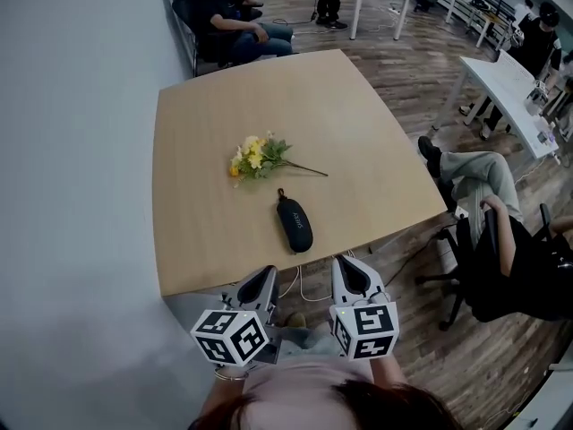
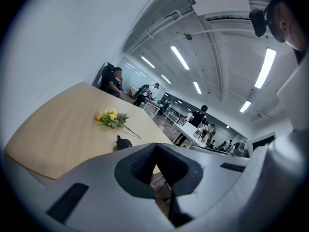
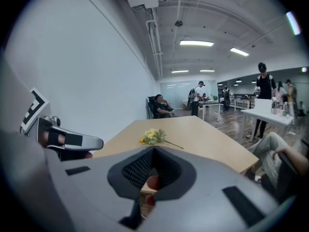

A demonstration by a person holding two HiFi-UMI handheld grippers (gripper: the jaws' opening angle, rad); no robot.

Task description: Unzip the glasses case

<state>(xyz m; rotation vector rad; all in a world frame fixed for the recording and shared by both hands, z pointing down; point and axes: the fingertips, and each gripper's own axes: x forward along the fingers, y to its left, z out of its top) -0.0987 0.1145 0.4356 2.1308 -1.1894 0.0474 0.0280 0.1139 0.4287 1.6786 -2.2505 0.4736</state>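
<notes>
A black zipped glasses case lies on the light wooden table, close to its near edge, with its pull tab pointing away from me. In the left gripper view only the tip of the case peeks over the jaws. Both grippers hang off the table, just short of its near edge. My left gripper is shut and empty. My right gripper is beside it, its jaws together with nothing between them. In the right gripper view the jaws hide the case.
A small bunch of yellow flowers lies beyond the case. A person sits in a chair by the table's right corner, another person behind its far edge. White cables hang under the near edge.
</notes>
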